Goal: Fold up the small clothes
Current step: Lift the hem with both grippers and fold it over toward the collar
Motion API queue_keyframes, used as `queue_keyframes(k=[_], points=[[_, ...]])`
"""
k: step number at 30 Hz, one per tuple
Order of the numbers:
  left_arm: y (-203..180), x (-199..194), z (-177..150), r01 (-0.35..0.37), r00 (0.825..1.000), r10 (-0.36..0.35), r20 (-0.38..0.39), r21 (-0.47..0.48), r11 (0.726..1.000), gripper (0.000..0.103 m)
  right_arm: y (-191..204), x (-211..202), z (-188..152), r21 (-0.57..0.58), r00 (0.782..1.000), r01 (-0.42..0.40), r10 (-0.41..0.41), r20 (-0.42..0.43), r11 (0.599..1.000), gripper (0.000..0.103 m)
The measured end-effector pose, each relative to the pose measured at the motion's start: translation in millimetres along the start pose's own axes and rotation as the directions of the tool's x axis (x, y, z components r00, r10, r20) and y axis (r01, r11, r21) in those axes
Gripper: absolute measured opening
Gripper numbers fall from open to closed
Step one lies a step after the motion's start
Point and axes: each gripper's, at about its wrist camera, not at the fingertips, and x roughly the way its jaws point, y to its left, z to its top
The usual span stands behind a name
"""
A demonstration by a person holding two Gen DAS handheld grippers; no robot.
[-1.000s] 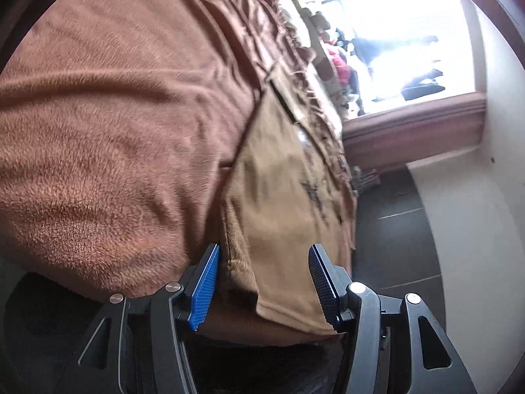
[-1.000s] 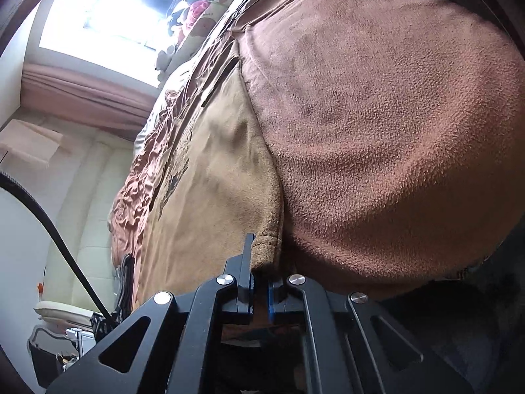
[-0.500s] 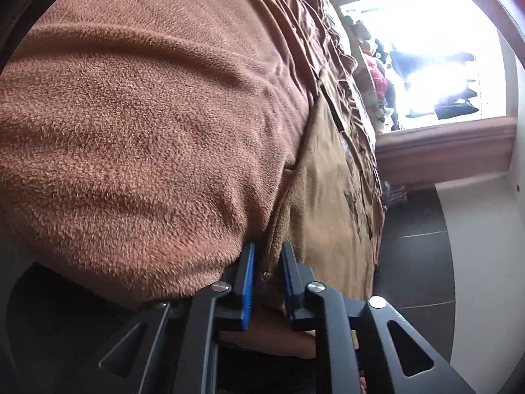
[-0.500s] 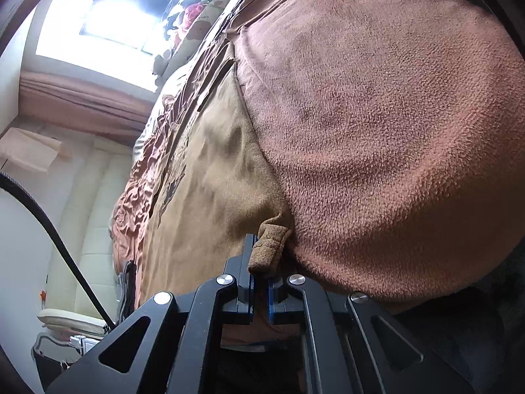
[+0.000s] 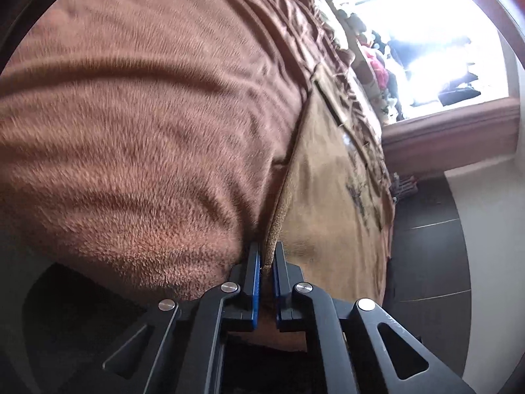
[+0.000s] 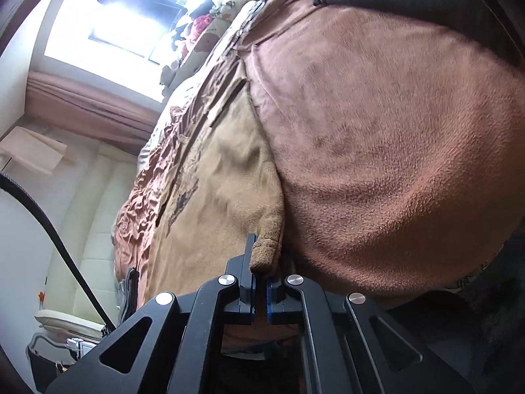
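A tan fleece garment (image 5: 331, 197) with a dark print lies flat on a bed covered by a reddish-brown fleece blanket (image 5: 137, 124). In the left wrist view my left gripper (image 5: 268, 252) is shut on the garment's near hem corner, the cloth edge pinched between its blue pads. In the right wrist view the same garment (image 6: 223, 177) stretches away, and my right gripper (image 6: 261, 262) is shut on its other near corner, whose thick rolled hem sticks up between the fingers. The blanket (image 6: 387, 138) bulges beside it.
A bright window (image 5: 436, 42) with stuffed toys (image 6: 210, 23) on its sill lies beyond the bed. Dark tiled floor (image 5: 430, 256) and a white wall flank one side; a cream padded headboard (image 6: 98, 216) and a black cable (image 6: 49, 229) the other.
The left gripper's jaws went from wide apart to pinched on the garment's hem. The right gripper stayed shut on its corner, which has lifted slightly.
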Motion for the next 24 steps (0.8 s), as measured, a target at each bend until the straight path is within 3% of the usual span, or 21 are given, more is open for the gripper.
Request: queue_keyframes(k=[24], points=[[-44,-110,-19,0.179,0.976,-0.191,0.106,0.117,0.977,0.005,28,-83,-25,-0.112,0.995,-0.082,0.088,0.043,0.99,0.0]])
